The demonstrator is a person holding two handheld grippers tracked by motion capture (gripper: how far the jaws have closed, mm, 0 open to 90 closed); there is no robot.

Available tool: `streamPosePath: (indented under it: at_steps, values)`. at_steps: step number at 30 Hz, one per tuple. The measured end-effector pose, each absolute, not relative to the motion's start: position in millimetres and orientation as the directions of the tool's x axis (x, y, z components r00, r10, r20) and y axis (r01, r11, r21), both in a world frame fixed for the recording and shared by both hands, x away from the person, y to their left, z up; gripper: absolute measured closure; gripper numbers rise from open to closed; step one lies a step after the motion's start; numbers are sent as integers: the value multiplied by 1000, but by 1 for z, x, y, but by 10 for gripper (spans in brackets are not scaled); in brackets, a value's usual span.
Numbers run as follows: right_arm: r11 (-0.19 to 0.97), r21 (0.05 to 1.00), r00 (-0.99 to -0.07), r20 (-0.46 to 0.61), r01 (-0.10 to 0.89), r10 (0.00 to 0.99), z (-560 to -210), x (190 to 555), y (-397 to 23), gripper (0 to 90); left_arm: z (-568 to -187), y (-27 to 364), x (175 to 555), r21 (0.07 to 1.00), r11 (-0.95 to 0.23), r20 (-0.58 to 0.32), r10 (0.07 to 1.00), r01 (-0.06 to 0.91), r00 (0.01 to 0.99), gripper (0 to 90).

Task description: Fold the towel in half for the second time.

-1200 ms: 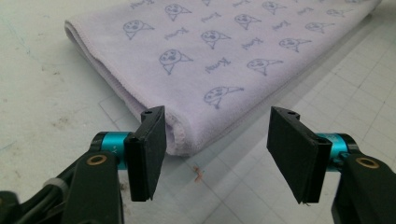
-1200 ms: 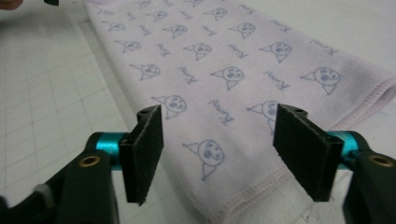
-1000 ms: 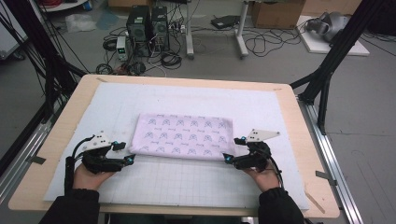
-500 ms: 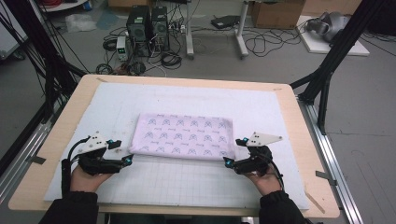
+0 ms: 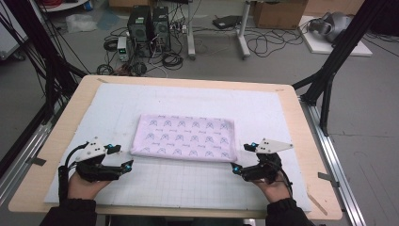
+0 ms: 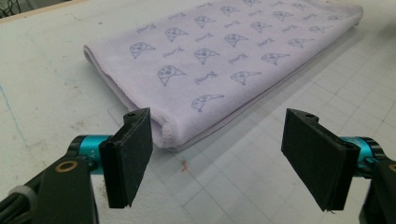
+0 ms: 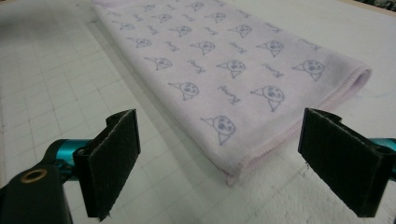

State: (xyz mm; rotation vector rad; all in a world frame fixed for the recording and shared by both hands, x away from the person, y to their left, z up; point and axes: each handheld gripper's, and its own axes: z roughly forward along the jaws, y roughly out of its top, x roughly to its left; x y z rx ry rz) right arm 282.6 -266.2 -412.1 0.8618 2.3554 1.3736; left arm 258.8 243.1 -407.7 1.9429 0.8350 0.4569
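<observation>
Both tools [image 5: 126, 165] [image 5: 237, 168] have drawn back off the towel's [image 5: 183, 136] near corners — jaws wide, empty.

Soft matt cloth towel [image 5: 183, 138] on a seemingly matt gridded mat [image 5: 188, 181].

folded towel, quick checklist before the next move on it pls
1. Folded towel lies flat on the white mat, patterned side up: ok.
2. Left gripper jaws apart, nothing between them; they have just been opening: ok.
3. Right gripper jaws wide, nothing between them; they too have just been opening: ok.
4. Left gripper faces the towel's near left corner, apart from it: ok.
5. Right gripper faces the near right corner, apart from it: ok.
6. How many layers the fold holds at each corner: cannot tell.
</observation>
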Motion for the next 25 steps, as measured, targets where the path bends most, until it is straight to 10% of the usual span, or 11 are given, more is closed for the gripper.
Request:
streamPosePath:
  at_steps: [25]
  values:
    - [370, 855, -772, 55, 365, 633, -421, 268, -280, 120, -412, 244, 252, 868, -343, -7, 716, 360, 699, 254]
